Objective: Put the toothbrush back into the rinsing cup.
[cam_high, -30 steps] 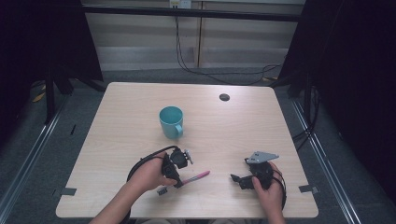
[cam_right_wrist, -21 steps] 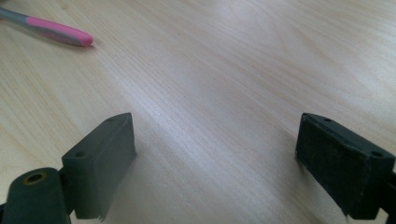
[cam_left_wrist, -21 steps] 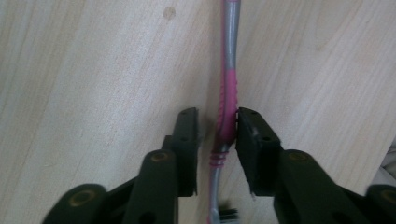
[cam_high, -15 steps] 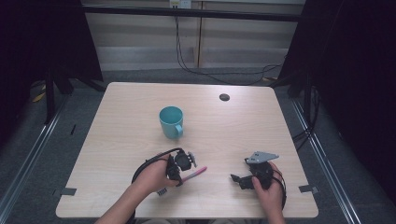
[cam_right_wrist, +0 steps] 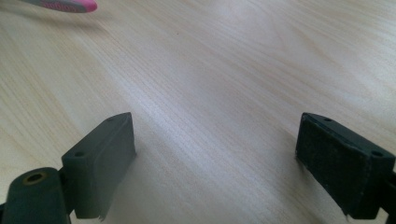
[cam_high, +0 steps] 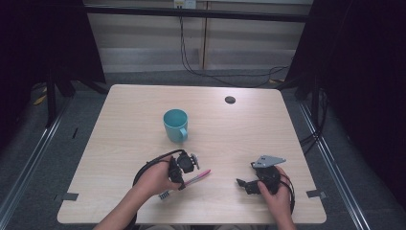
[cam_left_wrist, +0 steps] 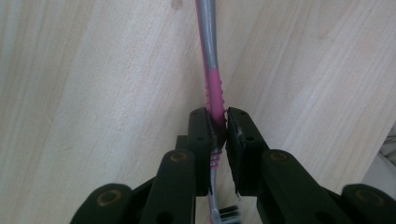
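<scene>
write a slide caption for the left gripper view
Left tongs shut on the pink ribbed grip of a pink-and-grey plastic toothbrush above the pale wooden table.

Left gripper [cam_high: 184,168], near-centre of the table: jaws clamped on a toothbrush [cam_left_wrist: 214,88] at its pink grip. Left hand [cam_high: 155,178] wraps the gripper body. Right gripper [cam_high: 244,184], near-right: jaws spread wide, nothing between them, held by right hand [cam_high: 275,189].

No text, brand, number or sign can be read in any of the pictures. The pink toothbrush [cam_right_wrist: 65,5], at about 11 o'clock in the right gripper view, carries some faint marks, but they are too blurred to read.
</scene>
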`<state>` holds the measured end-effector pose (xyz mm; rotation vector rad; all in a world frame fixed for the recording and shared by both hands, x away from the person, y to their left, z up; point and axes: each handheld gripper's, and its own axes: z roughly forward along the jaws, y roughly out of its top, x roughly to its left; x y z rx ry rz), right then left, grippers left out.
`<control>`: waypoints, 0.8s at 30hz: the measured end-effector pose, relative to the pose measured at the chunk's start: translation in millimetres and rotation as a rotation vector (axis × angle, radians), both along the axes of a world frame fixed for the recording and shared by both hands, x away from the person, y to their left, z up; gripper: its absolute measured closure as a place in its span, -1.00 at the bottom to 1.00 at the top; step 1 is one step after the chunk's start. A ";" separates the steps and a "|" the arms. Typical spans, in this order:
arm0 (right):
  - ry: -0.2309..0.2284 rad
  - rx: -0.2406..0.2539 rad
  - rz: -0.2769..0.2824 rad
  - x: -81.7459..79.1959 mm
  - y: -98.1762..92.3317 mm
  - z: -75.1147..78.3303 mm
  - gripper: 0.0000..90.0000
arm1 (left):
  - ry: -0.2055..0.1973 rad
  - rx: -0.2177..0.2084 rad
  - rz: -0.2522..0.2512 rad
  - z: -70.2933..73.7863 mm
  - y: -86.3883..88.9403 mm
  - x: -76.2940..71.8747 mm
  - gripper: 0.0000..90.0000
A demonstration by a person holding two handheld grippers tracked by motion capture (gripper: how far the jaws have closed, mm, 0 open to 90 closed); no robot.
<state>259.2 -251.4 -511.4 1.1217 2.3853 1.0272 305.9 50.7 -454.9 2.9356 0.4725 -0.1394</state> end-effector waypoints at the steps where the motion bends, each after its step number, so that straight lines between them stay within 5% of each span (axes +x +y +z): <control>1: 0.001 0.000 -0.001 0.1 0.0 0.1 -0.75 | 0.000 -0.007 0.014 0.6 0.7 -0.2 0.79; 15: 0.001 0.008 0.022 2.5 1.8 0.9 -0.68 | -0.024 -0.009 0.018 10.4 13.4 7.4 0.79; 24: -0.025 -0.087 0.139 9.5 27.0 14.9 -0.52 | -0.016 -0.007 0.033 13.4 18.8 12.5 0.79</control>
